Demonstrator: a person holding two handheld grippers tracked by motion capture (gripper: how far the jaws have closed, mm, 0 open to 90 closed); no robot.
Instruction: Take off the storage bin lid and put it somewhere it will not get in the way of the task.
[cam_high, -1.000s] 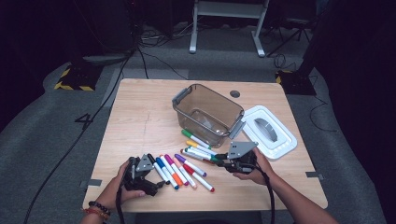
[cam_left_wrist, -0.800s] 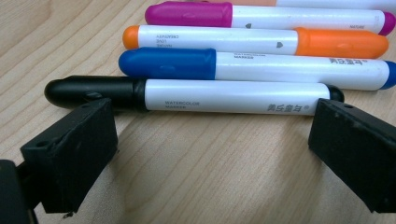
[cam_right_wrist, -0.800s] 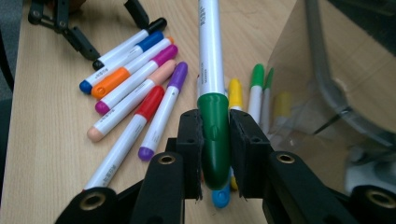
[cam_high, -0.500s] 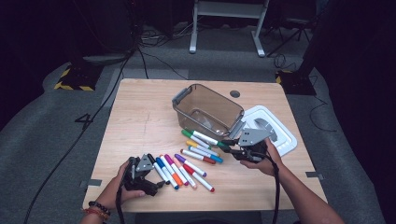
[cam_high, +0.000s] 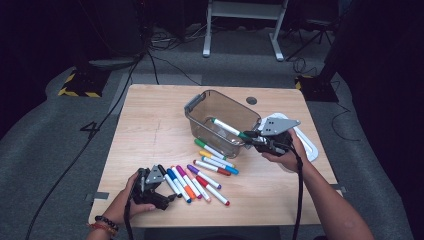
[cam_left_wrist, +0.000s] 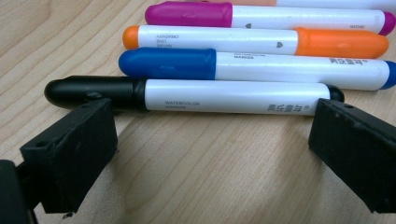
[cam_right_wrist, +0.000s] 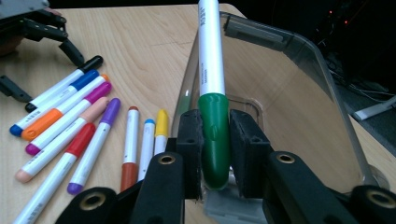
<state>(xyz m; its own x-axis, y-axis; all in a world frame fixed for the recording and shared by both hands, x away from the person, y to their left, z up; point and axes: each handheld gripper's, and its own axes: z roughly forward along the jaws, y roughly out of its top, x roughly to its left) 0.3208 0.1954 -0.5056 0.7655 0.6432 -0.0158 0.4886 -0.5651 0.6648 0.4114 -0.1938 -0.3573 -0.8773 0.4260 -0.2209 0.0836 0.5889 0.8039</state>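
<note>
step: carrying a marker to the bin | right gripper (cam_right_wrist: 215, 154) clamped on green marker (cam_high: 231, 129) by its cap, barrel out over clear plastic bin (cam_high: 200, 102) | left gripper (cam_left_wrist: 205, 149) jaws wide, empty, by black marker (cam_left_wrist: 187, 95) on table (cam_high: 150, 135) | next: lower over bin, release

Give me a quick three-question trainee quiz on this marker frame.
1. True or false: the right tool is clamped on the green marker.
2. Which marker lies nearest the left tool: A black, B orange, C magenta?
3. What is the green marker's far end over?

Key: 1 true. 2 A, the black marker. 3 The clear bin.
</note>
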